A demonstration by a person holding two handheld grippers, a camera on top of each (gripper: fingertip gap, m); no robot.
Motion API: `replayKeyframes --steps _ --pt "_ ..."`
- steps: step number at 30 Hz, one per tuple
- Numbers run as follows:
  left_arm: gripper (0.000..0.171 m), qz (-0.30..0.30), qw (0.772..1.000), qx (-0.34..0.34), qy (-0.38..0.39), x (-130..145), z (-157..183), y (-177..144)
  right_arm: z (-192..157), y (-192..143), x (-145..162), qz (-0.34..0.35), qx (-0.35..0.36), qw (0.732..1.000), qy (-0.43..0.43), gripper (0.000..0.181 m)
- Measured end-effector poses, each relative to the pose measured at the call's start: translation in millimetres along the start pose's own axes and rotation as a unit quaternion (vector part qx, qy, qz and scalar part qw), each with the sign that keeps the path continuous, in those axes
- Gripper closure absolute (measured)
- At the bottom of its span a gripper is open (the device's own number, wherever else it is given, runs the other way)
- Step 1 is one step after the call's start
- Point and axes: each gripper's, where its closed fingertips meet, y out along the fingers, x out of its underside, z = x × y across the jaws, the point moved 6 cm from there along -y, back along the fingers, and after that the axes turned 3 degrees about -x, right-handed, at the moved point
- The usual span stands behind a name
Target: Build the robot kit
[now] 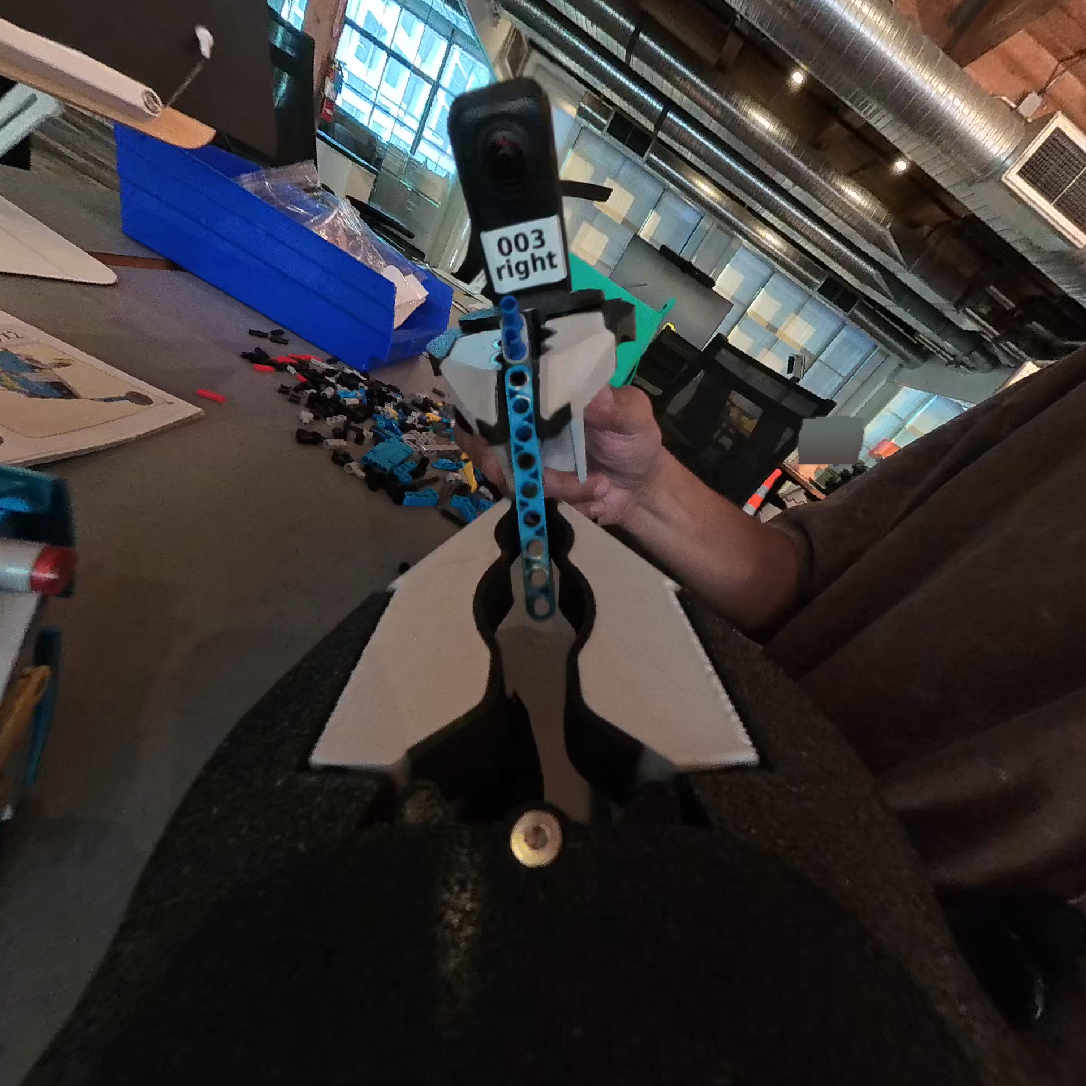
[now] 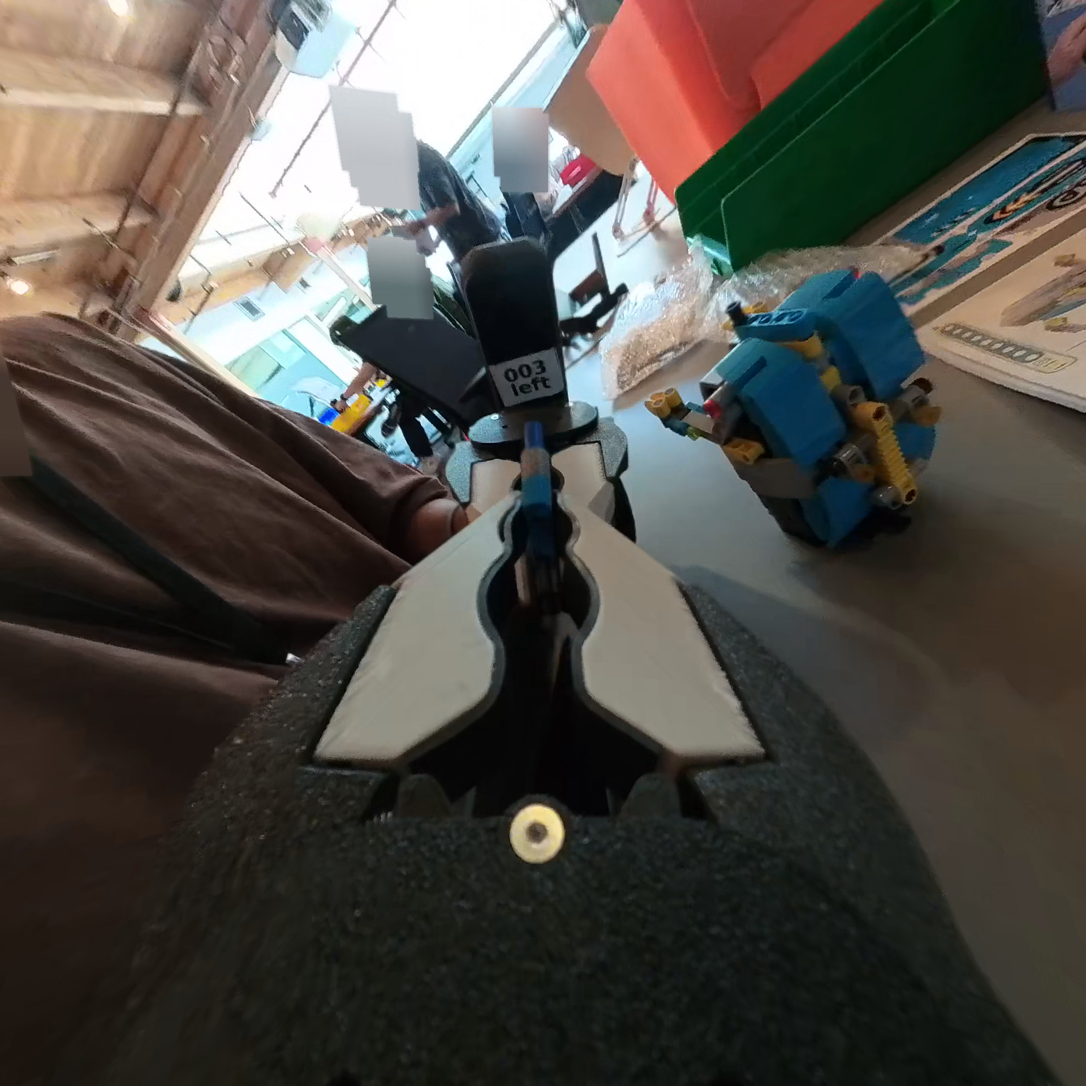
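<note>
Window glare, fisheye warp, blurred edges

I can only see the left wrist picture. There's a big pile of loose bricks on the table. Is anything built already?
Observer: Yes. The right wrist view shows a blue-and-yellow model sitting on the table, off to the right of the right claw.
Operator: Ooh! What's behind it?
Observer: A green bin, with an orange bin next to it.
Operator: Anything else near the model?
Observer: Crinkly clear plastic wrap lies on the table just left of it, in front of the green bin.
</note>
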Motion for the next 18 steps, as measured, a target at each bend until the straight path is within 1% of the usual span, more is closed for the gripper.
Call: replayKeyframes --steps 2,3,5,8,11,12,13,15,16,18 --pt "0.163 0.006 1.0 -0.004 0.0 -2 -2 -3 2 -7 -3 0.012 -0.004 1.0 0.011 0.175" --pt "0.159 0.013 1.0 -0.003 -0.006 -4 -3 -5 4 -10 -4 0.015 -0.002 1.0 0.014 0.174" --pt "0.157 0.025 0.999 0.01 -0.02 -9 -5 -10 6 -15 -5 0.021 0.001 1.0 0.02 0.174" --pt "0.157 0.019 0.999 0.02 -0.025 -8 -6 -10 4 -14 -1 0.0 0.0 1.0 0.021 0.173" --pt "0.164 0.006 1.0 0.003 -0.005 -5 -6 -7 5 -3 5 -0.031 0.014 0.999 0.015 0.174" --pt "0.165 0.01 1.0 0.003 -0.008 -6 -7 -9 5 -2 5 -0.027 0.018 0.999 0.009 0.173" --pt "0.165 0.02 1.0 0.001 -0.019 -8 -9 -10 5 -3 3 -0.016 0.025 1.0 -0.003 0.172" --pt "0.165 0.047 0.998 0.001 -0.046 -13 -15 -16 6 -10 2 0.01 0.057 0.998 -0.029 0.157" --pt "0.165 0.058 0.997 0.005 -0.056 -15 -16 -18 8 -15 5 0.009 0.072 0.997 -0.034 0.155" --pt "0.165 0.077 0.995 0.01 -0.067 -19 -17 -21 7 -18 12 0.0 0.086 0.995 -0.044 0.158"
